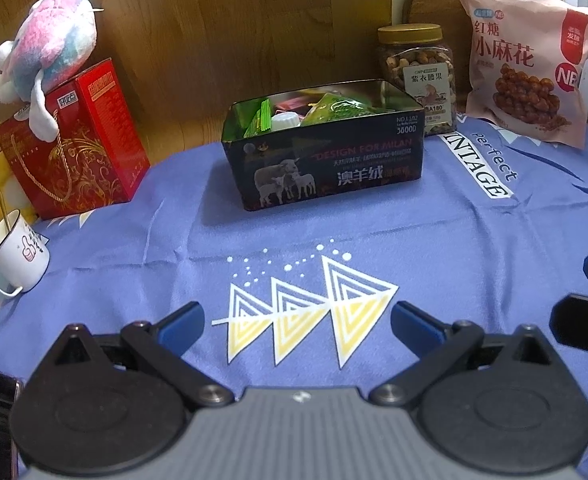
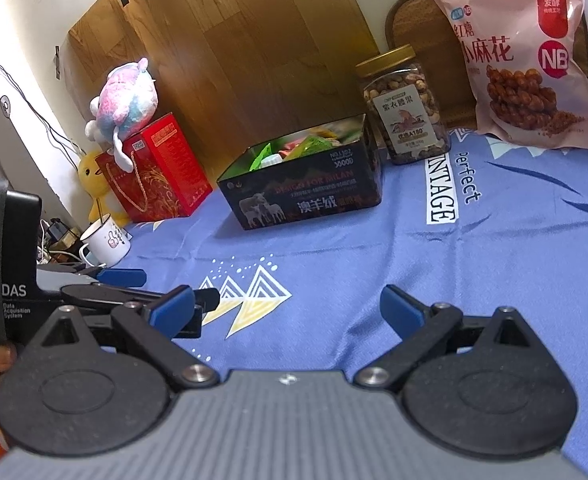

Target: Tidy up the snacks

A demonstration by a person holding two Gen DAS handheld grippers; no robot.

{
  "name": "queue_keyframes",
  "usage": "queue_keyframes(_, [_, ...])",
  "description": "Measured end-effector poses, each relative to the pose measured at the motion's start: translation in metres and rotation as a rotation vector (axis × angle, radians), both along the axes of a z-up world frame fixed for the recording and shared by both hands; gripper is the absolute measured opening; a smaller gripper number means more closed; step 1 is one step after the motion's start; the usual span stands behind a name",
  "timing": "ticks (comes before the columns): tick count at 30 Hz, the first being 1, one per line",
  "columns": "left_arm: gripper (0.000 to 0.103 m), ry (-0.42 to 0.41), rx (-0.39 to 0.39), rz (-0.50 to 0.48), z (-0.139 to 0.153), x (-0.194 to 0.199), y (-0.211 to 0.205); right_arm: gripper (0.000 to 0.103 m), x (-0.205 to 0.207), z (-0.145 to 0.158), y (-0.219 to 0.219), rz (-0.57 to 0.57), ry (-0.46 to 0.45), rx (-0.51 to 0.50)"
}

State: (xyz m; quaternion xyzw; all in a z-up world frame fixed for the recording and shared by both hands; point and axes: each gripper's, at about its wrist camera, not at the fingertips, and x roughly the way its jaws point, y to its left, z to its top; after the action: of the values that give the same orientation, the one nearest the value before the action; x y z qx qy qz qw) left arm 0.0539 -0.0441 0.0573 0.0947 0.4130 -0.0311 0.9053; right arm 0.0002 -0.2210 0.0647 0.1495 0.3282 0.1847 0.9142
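Covering the table, a blue cloth (image 1: 433,240) lies under both empty, wide-open jaws.

Both pics are lit soft and warm, w/ no hard glare. The black box (image 1: 321,156) drops a faint shadow on the blue cloth (image 1: 453,248), toward its left and front. Fisheye bends the edges; the corners go dark. The wood board (image 2: 234,48) looks blurry in the right wrist pic. Colors look a bit washed out and grainy.
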Motion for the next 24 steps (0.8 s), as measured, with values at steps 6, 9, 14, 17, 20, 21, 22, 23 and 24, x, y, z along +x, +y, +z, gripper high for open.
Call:
queue_keyframes(6, [0.103, 0.012, -0.009, 0.003, -0.002, 0.0, 0.002, 0.101, -0.001, -0.002, 0.001, 0.0, 0.002, -0.002])
queue_keyframes(9, [0.103, 0.015, -0.014, 0.005, -0.003, 0.001, 0.004, 0.101, 0.0, -0.002, 0.001, 0.0, 0.002, -0.003])
queue_keyframes(14, [0.103, 0.021, -0.024, 0.005, -0.003, 0.0, 0.006, 0.101, -0.001, -0.001, 0.003, 0.002, 0.0, -0.009])
queue_keyframes(17, [0.103, 0.023, -0.027, 0.006, -0.004, 0.0, 0.008, 0.101, -0.001, -0.001, 0.004, 0.004, -0.001, -0.011])
queue_keyframes(20, [0.103, 0.024, -0.03, 0.009, -0.004, 0.001, 0.009, 0.101, 0.0, 0.0, 0.006, 0.008, -0.002, -0.013])
queue_keyframes(21, [0.103, 0.024, -0.032, 0.011, -0.004, 0.001, 0.01, 0.101, 0.0, 0.0, 0.007, 0.009, -0.002, -0.014])
queue_keyframes(22, [0.103, 0.025, -0.033, 0.011, -0.003, 0.001, 0.011, 0.101, 0.0, 0.0, 0.007, 0.01, -0.002, -0.014])
queue_keyframes(23, [0.103, 0.026, -0.034, 0.011, -0.003, 0.001, 0.011, 0.101, 0.001, 0.0, 0.007, 0.011, -0.002, -0.015])
queue_keyframes(24, [0.103, 0.026, -0.035, 0.012, -0.003, 0.001, 0.011, 0.101, 0.001, 0.0, 0.007, 0.012, -0.002, -0.016])
